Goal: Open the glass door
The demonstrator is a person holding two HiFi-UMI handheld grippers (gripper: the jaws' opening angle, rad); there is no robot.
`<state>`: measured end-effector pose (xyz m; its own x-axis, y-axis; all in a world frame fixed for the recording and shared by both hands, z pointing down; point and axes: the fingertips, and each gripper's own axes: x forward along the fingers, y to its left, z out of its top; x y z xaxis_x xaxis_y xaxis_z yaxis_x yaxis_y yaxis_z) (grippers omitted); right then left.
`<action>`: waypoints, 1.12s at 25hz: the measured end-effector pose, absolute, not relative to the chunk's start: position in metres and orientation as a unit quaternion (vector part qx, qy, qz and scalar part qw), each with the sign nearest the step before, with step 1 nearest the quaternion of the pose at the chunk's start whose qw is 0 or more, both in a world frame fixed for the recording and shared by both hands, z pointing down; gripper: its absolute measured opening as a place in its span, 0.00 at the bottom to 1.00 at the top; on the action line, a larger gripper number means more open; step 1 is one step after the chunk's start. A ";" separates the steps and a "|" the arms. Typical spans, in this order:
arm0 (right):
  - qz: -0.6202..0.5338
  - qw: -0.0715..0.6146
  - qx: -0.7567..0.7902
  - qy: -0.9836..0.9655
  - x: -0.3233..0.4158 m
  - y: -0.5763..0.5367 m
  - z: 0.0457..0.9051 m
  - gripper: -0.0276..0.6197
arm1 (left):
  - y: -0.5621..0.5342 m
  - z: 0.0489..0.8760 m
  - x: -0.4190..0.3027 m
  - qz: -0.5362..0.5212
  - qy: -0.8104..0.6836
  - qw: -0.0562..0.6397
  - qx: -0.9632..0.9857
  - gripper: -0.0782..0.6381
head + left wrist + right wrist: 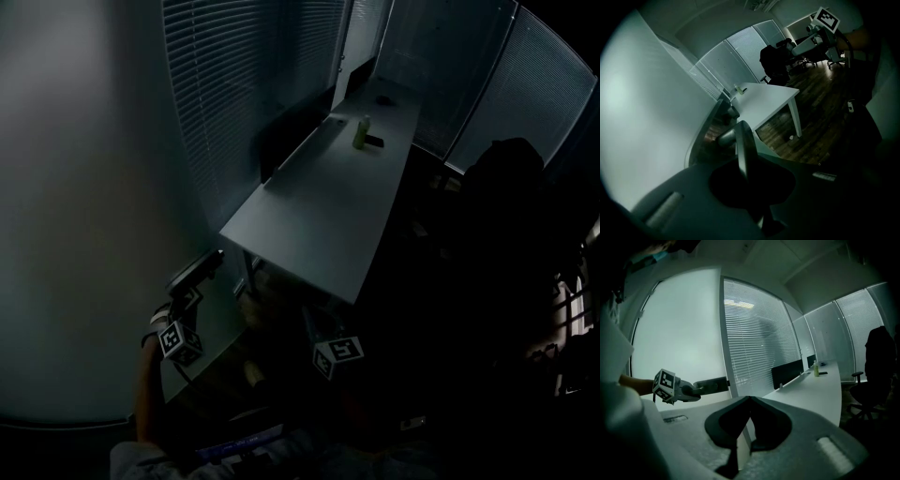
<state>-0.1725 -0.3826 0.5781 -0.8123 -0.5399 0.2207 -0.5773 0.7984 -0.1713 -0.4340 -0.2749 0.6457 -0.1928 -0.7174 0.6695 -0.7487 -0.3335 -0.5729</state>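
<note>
Room dim, the light grey-green. Slatted blinds (244, 84) cover the wall on my left, and a second bank of blinds (469, 66) crosses the far end. A long white desk (328, 216) runs away from me alongside them, with a low dark screen (291, 131) standing on its blind-side edge. Small green bottle (361, 132) upright near the far end, a flat dark thing (375, 142) just beside it. Dark high-backed office chair (506, 178) to the desk's right. Floor (820, 126) is dark wood planks.

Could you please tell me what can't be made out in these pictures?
- Bottle label: head view, too small and far away.
- Black item beside it: head view, too small and dark to name.
- Chair details: head view, only a dark silhouette.
</note>
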 end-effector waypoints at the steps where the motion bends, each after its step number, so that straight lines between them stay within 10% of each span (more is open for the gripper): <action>1: 0.115 0.079 0.298 -0.944 -0.168 -0.380 0.576 0.05 | -0.273 0.645 -0.430 0.512 -0.575 0.016 0.638 0.11; 28: 0.119 0.072 0.321 -0.937 -0.075 -0.313 0.571 0.05 | -0.240 0.638 -0.348 0.516 -0.540 -0.037 0.664 0.12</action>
<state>-0.0751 -0.3133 0.5707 -0.7833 -0.5846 0.2115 -0.6189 0.7655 -0.1761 -0.3476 -0.2403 0.6381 -0.1160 -0.7553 0.6450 -0.6797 -0.4132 -0.6061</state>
